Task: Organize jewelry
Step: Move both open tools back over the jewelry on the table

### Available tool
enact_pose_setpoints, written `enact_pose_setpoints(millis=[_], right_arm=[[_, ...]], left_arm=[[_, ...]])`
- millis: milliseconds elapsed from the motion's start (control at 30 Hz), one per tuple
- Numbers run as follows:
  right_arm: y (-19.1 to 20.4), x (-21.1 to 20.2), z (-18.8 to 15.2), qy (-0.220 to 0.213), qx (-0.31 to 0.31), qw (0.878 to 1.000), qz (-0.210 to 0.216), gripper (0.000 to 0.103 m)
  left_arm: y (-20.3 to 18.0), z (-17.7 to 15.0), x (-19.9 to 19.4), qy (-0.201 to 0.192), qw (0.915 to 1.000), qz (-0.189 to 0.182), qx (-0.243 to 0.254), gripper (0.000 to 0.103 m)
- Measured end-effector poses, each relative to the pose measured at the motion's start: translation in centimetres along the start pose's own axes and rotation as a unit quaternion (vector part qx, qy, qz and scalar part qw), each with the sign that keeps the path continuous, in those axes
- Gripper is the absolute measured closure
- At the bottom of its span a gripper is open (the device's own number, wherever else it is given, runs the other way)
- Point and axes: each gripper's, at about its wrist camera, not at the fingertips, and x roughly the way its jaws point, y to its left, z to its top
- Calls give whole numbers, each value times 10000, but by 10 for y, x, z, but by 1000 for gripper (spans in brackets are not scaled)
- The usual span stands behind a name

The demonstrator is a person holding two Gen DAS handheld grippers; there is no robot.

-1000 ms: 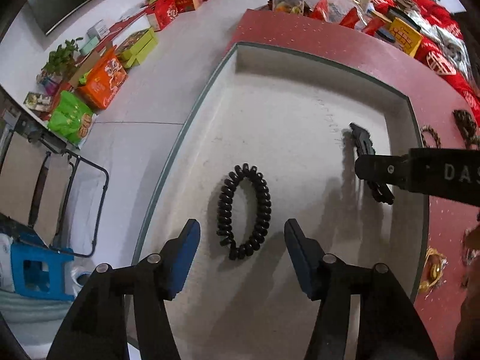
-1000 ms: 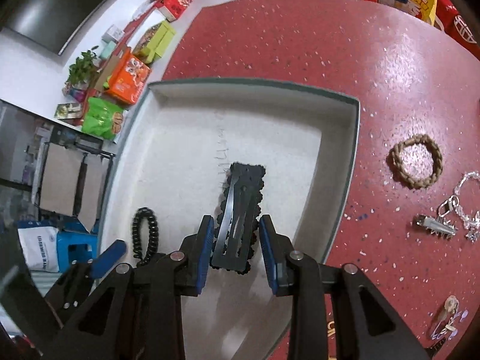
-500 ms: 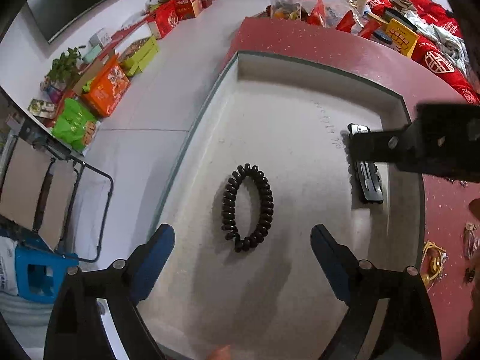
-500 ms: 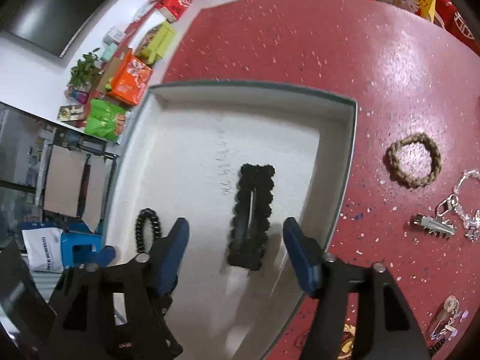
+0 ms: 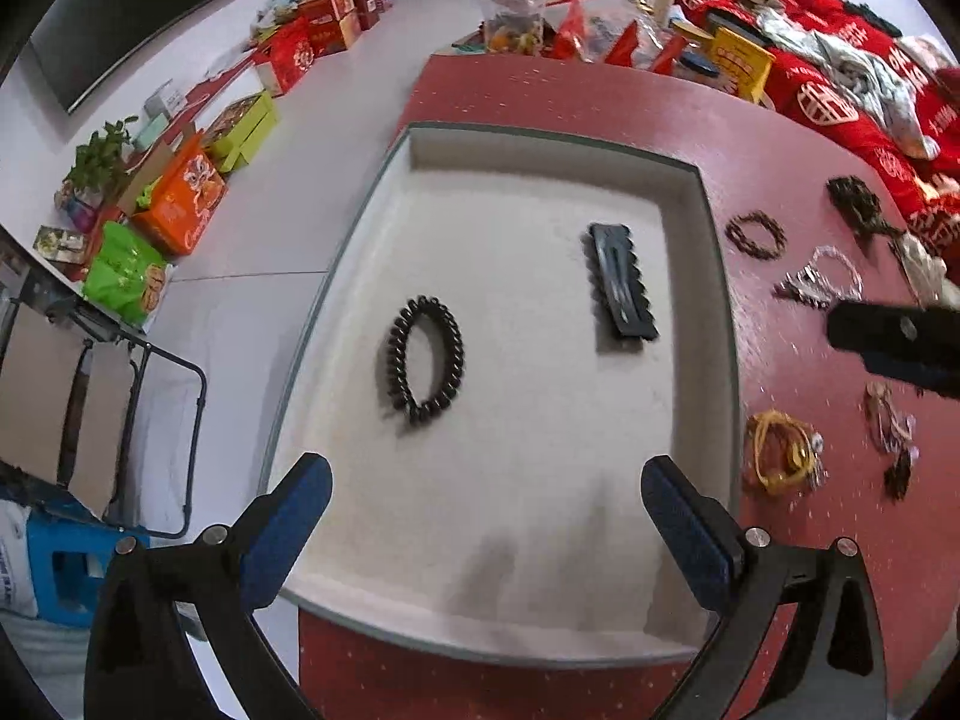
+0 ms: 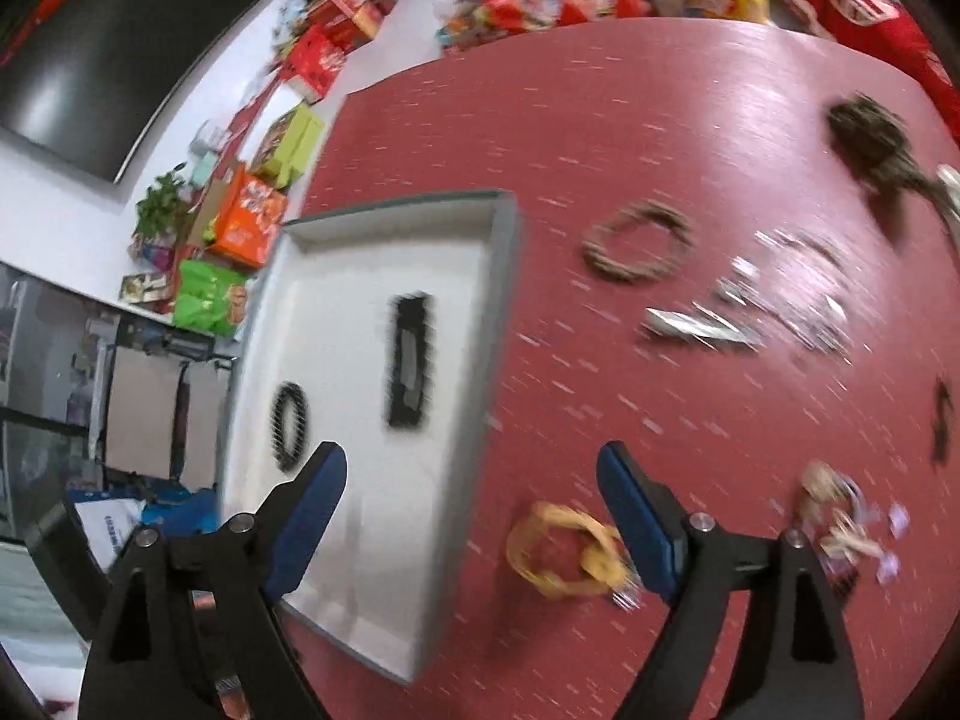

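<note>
Left hand-held gripper [image 5: 486, 510] spread wide, holding nothing, poised over the near end of the white tray [image 5: 540, 648]. Right hand-held gripper [image 6: 471, 501] likewise wide open and empty, hovering above the tray's right rim [image 6: 501, 300] and the red tabletop [image 6: 540, 138].

In the tray: black coil hair tie [image 5: 425, 360] lying flat near the middle, black hair clip [image 5: 621, 288] flat to its right, the two apart and neither touching a wall.

Out on the tabletop, right of the tray: brown braided bracelet [image 6: 639, 249] near the rim, silver clip [image 6: 699, 324] and a chain-like silver piece [image 6: 798, 294] farther right, too blurred to make out. Yellow bracelet [image 6: 564, 552] between the right fingers [image 6: 639, 531], low in that view, just off the tray's corner. Dark leafy ornament [image 6: 870, 132] toward the far right edge; small pale trinkets [image 6: 846, 525] at lower right, too smeared to identify.

Beyond the far tabletop edge: red packages and snack bags [image 5: 840, 96]. On the floor at left: orange box [image 5: 183, 210], green bag [image 5: 126, 282].
</note>
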Motion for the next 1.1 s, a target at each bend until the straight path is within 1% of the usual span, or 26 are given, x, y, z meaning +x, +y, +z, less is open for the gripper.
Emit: enact_pose_setpoints(millis=[33,100,133,200,233,300,367,433,500,533,667,800,967,1100], right_arm=[[-4,0,-4,-6,33,10000,-32,15],[-27,-9,-19,-22,222,9996,-169,15],[-46,-16,-30,-19,377,9987,-332,15],[-62,-22,-40,-7,500,9976,-485,15],[-81,-28,-49,53,664,9958,-624,15],[-104,-35,-62,134,906,9932,-712,15],[-117,-41,-69,169,1033,9913,-803,15],[-136,-46,-78,212,1104,9887,-993,15],[-137,-47,-83,243,1145,9875,-1053,15],[-146,-48,-86,284,1206,9866,-1059,15],[-160,-55,-93,339,1228,9856,-1114,15],[-167,-54,-92,374,1229,9850,-1150,15],[-180,-53,-89,401,1201,9837,-1280,15],[-184,-50,-86,409,1134,9842,-1294,15]], left_arm=[[-4,-2,0,47,10000,-31,40,0],[-8,-4,-2,137,9996,-209,114,0],[-14,-6,-5,160,9993,-300,141,0],[-26,-8,-11,156,9987,-425,233,0],[-33,-8,-14,141,9983,-471,306,0],[-47,-11,-21,84,9977,-517,429,0],[-62,-13,-28,29,9967,-589,560,0],[-76,-15,-33,32,9960,-669,589,0],[-90,-14,-35,61,9950,-774,628,0],[-96,-15,-36,71,9946,-803,653,0],[-122,-19,-35,151,9932,-922,696,0],[-140,-25,-29,243,9918,-1037,711,0],[-152,-27,-15,468,9905,-1139,610,0],[-154,-30,-4,571,9904,-1142,530,0]])
